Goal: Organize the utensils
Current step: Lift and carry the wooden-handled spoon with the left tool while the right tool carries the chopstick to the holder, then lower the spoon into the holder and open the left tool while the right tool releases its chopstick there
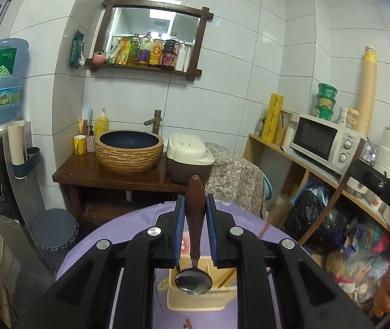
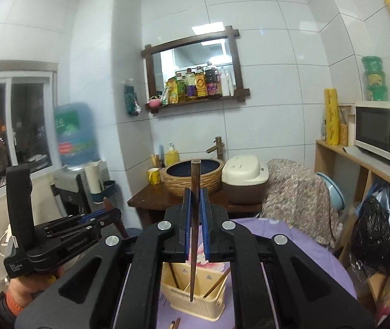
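Above the cream utensil holder [image 2: 195,296] on the purple table [image 2: 318,260], the right gripper [image 2: 195,208] pinches a dark chopstick [image 2: 194,219] upright, and the left gripper [image 1: 195,213] clamps a brown-handled spoon [image 1: 194,260], bowl down. Best to lower each straight into its own compartment, unclamping only once the tip is inside.

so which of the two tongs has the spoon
The left tongs grip the brown-handled spoon, bowl hanging down over the cream basket. The right tongs hold a dark chopstick instead.
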A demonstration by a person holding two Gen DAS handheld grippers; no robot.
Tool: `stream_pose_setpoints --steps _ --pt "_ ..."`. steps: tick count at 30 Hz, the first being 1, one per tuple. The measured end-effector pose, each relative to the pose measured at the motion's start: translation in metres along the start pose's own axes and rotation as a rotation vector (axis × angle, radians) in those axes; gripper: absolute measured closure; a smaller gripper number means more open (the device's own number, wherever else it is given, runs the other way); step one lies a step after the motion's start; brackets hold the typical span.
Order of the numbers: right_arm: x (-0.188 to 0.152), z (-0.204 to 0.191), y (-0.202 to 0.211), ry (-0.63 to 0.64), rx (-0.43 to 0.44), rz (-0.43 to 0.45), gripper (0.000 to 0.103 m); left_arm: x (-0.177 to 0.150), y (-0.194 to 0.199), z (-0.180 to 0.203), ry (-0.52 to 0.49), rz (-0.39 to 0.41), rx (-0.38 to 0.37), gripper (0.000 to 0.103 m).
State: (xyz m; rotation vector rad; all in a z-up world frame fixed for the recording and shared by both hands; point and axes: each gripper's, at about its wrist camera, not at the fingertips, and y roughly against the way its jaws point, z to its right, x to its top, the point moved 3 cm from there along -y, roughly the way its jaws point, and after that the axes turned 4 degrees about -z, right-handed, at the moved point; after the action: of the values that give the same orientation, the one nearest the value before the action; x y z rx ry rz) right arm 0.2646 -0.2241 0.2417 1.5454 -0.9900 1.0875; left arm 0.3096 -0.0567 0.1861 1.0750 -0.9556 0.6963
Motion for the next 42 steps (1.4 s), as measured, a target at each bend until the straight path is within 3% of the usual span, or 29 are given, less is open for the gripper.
stream_pose_setpoints --steps 4,9,20,28,34,35,37,38,39,42 --pt "-0.004 0.003 -0.022 0.011 -0.040 0.001 0.096 -0.005 -0.031 0.002 0.011 -0.032 0.031 0.087" --pt "-0.034 0.005 -0.053 0.020 -0.057 -0.045 0.096 -0.036 -0.059 -0.003 0.024 -0.097 0.047 0.087" --pt "-0.094 0.021 -0.095 -0.038 -0.064 -0.176 0.096 -0.086 -0.088 -0.013 0.026 -0.215 0.056 0.087" --pt "-0.108 0.039 -0.104 -0.096 -0.072 -0.201 0.096 -0.107 -0.105 -0.021 0.051 -0.269 0.060 0.087" --pt "-0.109 0.041 -0.105 -0.088 -0.071 -0.194 0.094 -0.108 -0.102 -0.018 0.034 -0.266 0.049 0.085" --pt "-0.110 0.041 -0.105 -0.087 -0.069 -0.196 0.091 -0.107 -0.096 -0.018 0.036 -0.253 0.042 0.084" --pt "-0.113 0.042 -0.103 -0.089 -0.074 -0.194 0.071 -0.105 -0.088 -0.017 0.032 -0.233 0.033 0.064" --pt "-0.115 0.043 -0.100 -0.102 -0.070 -0.188 0.055 -0.105 -0.080 -0.016 0.026 -0.218 0.032 0.059" --pt "-0.117 0.043 -0.098 -0.113 -0.067 -0.182 0.053 -0.105 -0.075 -0.015 0.022 -0.207 0.036 0.049" --pt "-0.122 0.041 -0.088 -0.118 -0.043 -0.179 0.053 -0.109 -0.052 -0.013 -0.008 -0.176 0.047 0.037"
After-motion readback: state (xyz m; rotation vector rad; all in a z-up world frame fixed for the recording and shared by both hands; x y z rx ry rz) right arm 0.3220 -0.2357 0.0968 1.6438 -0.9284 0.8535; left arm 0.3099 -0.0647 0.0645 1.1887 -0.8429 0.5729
